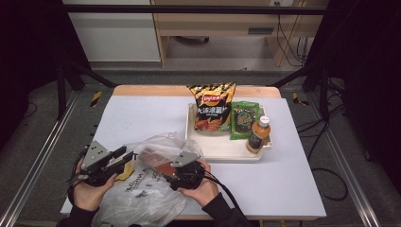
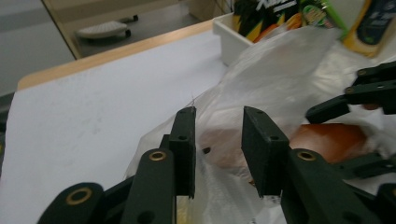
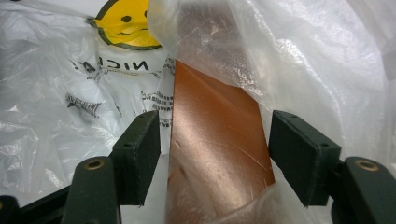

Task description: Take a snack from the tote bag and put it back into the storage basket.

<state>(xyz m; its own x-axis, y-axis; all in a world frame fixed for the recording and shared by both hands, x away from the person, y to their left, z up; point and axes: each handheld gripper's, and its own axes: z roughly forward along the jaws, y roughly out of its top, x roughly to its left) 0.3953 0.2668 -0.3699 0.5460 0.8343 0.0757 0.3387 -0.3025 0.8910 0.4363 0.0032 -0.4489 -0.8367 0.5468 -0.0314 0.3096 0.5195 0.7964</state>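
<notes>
Near edge of the white table (image 1: 142,113): a crumpled clear plastic bag (image 1: 142,189) with black lettering and a yellow smiley face (image 3: 125,23) lies between the person's two hands.

Left gripper (image 1: 124,155): held low at the bag's left side, pointing toward the right. In the left gripper view (image 2: 218,140) its jaws stand apart with a clear gap; bag film lies in the gap and below it, pads not pressing on it. Nothing pinched.

Right gripper (image 1: 166,171): at the bag's right side, aimed left into the bag. In the right gripper view (image 3: 212,154) a copper-brown foil packet (image 3: 215,149) stands between the spread jaws, inside the bag. The left pad sits just beside the packet's edge; the right pad is close to the other edge, with film bunched there. Whether the pads actually press on the packet, I cannot tell.

The packet shows as a reddish-brown patch through the film (image 1: 158,163).

Farther back, right of centre: a white tray (image 1: 222,150) holding a black-and-orange chip bag (image 1: 212,108), a green snack packet (image 1: 243,120), and an orange juice bottle (image 1: 258,135) with a white cap, side by side.
</notes>
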